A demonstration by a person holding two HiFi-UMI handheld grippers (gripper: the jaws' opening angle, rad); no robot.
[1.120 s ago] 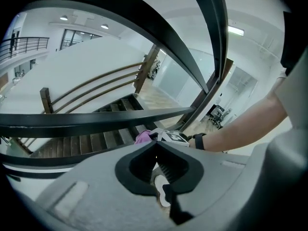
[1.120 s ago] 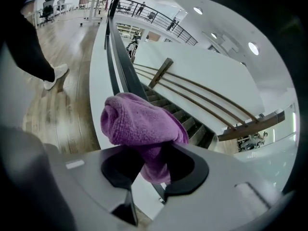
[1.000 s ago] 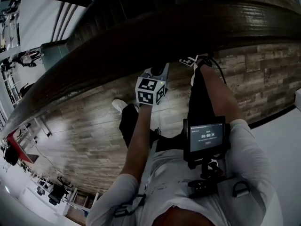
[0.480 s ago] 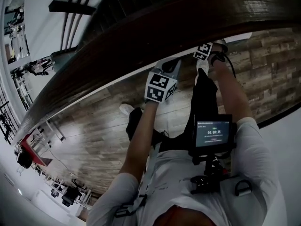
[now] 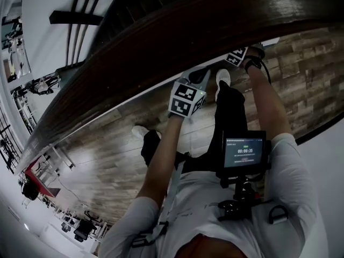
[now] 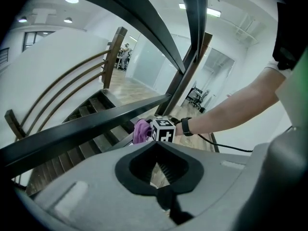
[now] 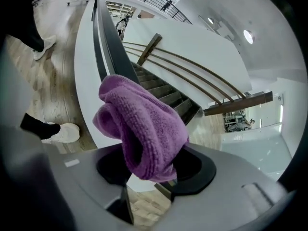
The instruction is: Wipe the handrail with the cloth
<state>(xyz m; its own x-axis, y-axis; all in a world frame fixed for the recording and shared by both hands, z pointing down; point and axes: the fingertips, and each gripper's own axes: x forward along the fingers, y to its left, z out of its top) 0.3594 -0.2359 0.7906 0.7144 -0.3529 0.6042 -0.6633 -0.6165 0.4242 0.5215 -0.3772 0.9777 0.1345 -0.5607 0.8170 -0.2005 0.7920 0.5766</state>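
Right hand-held gripper (image 7: 144, 189) is up at the handrail (image 5: 161, 42), angled down toward it. The purple cloth (image 7: 144, 129) is bunched between its jaws, close by the rail; I can't confirm contact. The jaws have just been opening and now stand wide. The wad sits loose between them, pads not visibly pinching. Likely a regrip or a set-down, so that more cloth face meets the wood. Left hand-held gripper (image 6: 157, 169) hovers just beside it, below the rail, jaws a little apart with nothing in them. It's probably kept near to take or steady the cloth.
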